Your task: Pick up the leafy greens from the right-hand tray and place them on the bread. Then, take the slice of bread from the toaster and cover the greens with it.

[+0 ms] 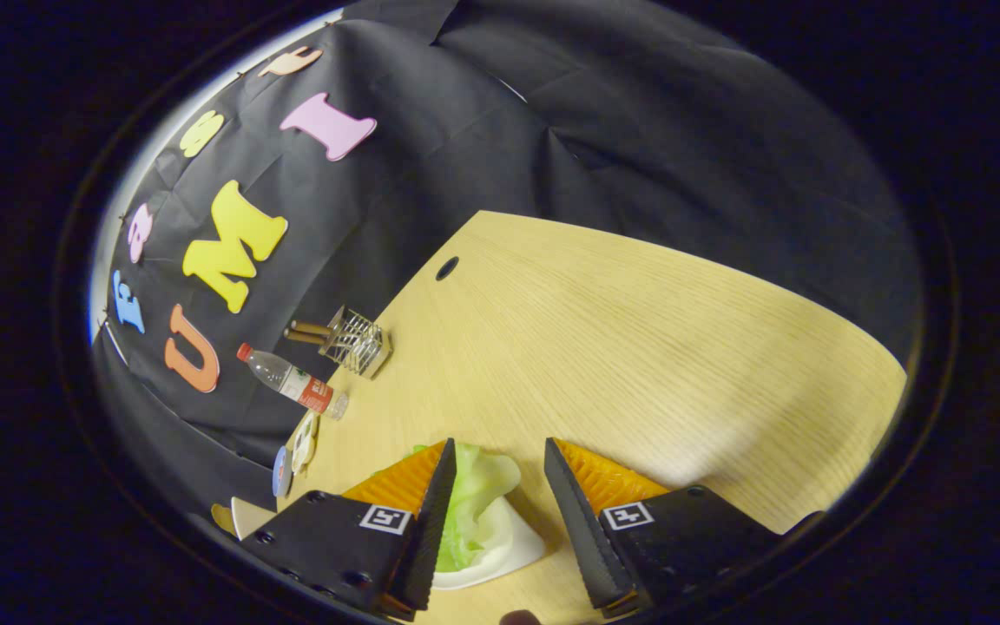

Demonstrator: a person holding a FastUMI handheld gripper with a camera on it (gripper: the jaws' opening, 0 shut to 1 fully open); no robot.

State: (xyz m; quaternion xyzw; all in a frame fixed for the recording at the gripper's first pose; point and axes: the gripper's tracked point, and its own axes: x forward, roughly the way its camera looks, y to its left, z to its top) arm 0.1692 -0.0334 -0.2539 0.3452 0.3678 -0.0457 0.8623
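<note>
**Gripper spread over the greens**

The gripper (493, 469) hangs with its fingers apart, gripping nothing. The leafy greens (476, 499) lie on a white tray (513, 551) between the fingers, nearer the left one. On the wooden table (639, 347), far left, stand a wire rack (357, 341) and a plastic bottle (292, 382).

Dim booth, bright wooden table (639, 347), strong fisheye curving, soft shadows
</note>
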